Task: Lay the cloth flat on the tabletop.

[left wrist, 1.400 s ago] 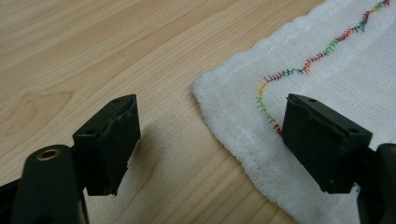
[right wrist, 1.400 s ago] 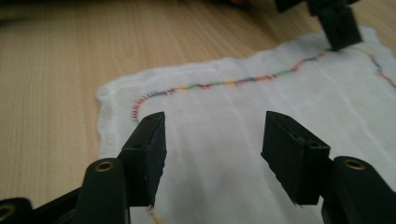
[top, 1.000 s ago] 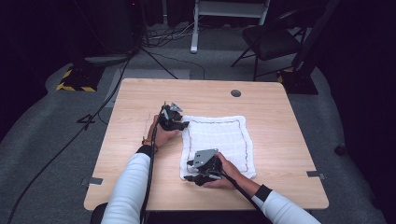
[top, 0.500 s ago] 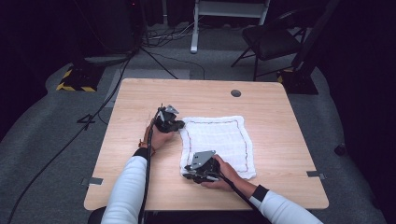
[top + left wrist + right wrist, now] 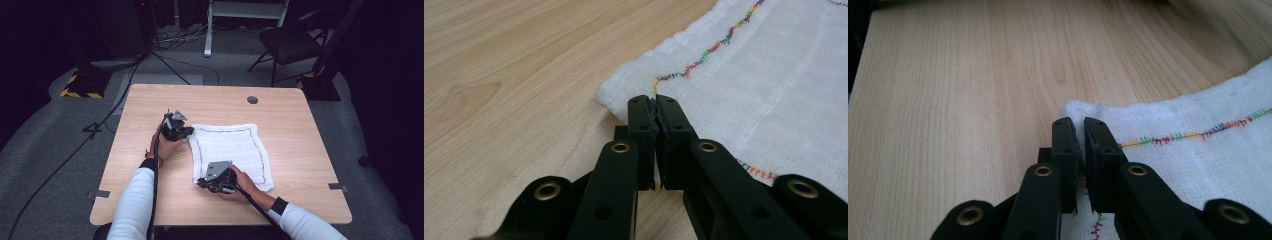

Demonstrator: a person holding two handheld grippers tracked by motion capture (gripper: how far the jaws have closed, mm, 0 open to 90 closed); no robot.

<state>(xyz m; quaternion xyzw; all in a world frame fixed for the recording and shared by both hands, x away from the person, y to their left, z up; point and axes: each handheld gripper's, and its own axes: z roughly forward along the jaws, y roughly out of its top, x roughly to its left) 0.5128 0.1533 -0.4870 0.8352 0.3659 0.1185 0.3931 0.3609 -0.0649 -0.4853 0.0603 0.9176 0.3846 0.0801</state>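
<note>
A white cloth (image 5: 230, 152) with a multicoloured stitched border lies flat on the wooden table (image 5: 300, 130). At its far left corner, my left gripper (image 5: 186, 131) pinches the fabric. In the left gripper view the black jaws (image 5: 656, 107) have just closed, with the cloth (image 5: 764, 75) between the pads. My right gripper (image 5: 202, 184) is at the near left corner. Its jaws (image 5: 1080, 127) have also just closed, and a fold of the cloth's (image 5: 1208, 150) corner sits between them.
A round grommet hole (image 5: 252, 99) sits near the table's far edge. Tape marks (image 5: 101, 193) lie at the near left and near right (image 5: 336, 186) edges. A chair (image 5: 292, 45) and floor cables (image 5: 110, 115) lie beyond the table.
The left gripper has shifted slightly toward the cloth's far left corner. The right gripper has settled onto the near left corner. The cloth lies as before.
</note>
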